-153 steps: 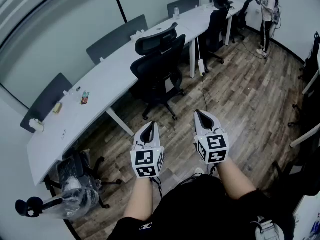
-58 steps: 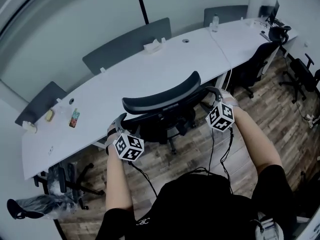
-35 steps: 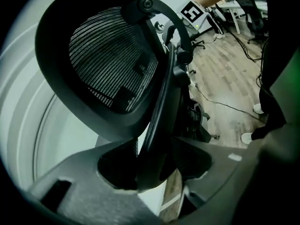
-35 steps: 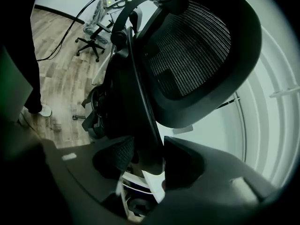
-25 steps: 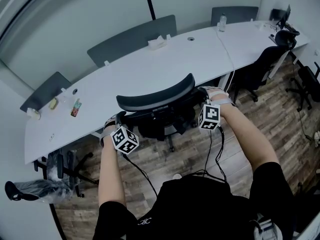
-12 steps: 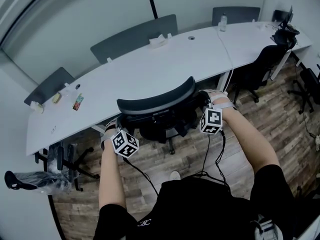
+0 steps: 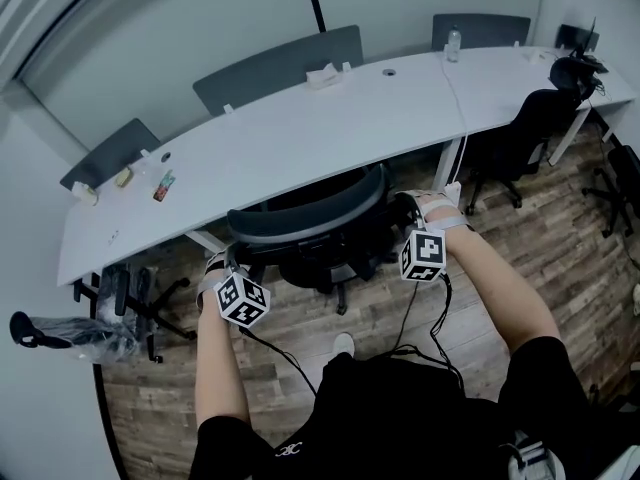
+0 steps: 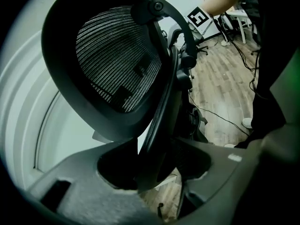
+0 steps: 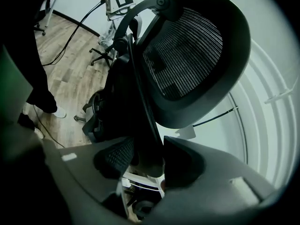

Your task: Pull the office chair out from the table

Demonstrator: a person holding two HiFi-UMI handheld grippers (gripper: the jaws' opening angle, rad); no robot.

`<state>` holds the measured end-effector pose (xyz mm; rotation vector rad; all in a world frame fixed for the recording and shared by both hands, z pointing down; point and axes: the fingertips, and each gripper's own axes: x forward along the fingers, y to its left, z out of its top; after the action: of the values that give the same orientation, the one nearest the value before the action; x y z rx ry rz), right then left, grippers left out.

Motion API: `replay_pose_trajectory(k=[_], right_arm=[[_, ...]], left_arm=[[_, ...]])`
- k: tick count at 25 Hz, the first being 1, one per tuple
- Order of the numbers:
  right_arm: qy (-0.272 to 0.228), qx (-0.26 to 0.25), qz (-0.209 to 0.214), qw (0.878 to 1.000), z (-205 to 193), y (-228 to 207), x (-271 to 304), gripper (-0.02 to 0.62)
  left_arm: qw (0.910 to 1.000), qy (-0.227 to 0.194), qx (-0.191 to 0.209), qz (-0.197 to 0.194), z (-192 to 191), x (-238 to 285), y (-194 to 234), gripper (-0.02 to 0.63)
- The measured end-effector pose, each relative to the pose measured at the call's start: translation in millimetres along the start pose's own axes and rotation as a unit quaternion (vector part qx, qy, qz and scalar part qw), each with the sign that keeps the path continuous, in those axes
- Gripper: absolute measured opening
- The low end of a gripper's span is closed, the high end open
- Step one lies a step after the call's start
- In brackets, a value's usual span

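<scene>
A black mesh office chair stands at the white curved table, its headrest just below the table's near edge. My left gripper is shut on the left rim of the chair's backrest. My right gripper is shut on the right rim. In the left gripper view the backrest's black rim runs between the left gripper's jaws, with the mesh headrest above. In the right gripper view the rim sits in the right gripper, under the headrest.
A second black chair stands at the table's right part. At the left, under the table's end, is a chair base with a plastic-wrapped part. Grey screens line the table's far side. Small items lie on it. Cables hang over the wood floor.
The chair has come away from the table toward me with both grippers still on its backrest. Its headrest no longer overlaps the tabletop in the head view.
</scene>
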<state>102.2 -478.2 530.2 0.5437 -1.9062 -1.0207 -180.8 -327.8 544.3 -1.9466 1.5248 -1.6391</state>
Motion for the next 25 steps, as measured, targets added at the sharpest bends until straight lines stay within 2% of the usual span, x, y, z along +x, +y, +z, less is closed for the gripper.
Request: replay_pose_trajectory(k=[7,15,25], right_arm=[[-0.025,-0.007,0.003,1.000,-7,24,-41,0.202],[-0.034,-0.020,0.027,0.999,-15,46,-78,0.199],[-0.030,-0.008,0.023,0.999,-12,72,-120,0.199]], left_arm=[[0.9998,0.008,-0.016,0.010,4,-40,-43,0.215],[0.9997,0.011,-0.020,0.005,10,-76,-82,0.214],[0.9999,-0.005,-0.014,-0.001,6,-108,-110,0.213]])
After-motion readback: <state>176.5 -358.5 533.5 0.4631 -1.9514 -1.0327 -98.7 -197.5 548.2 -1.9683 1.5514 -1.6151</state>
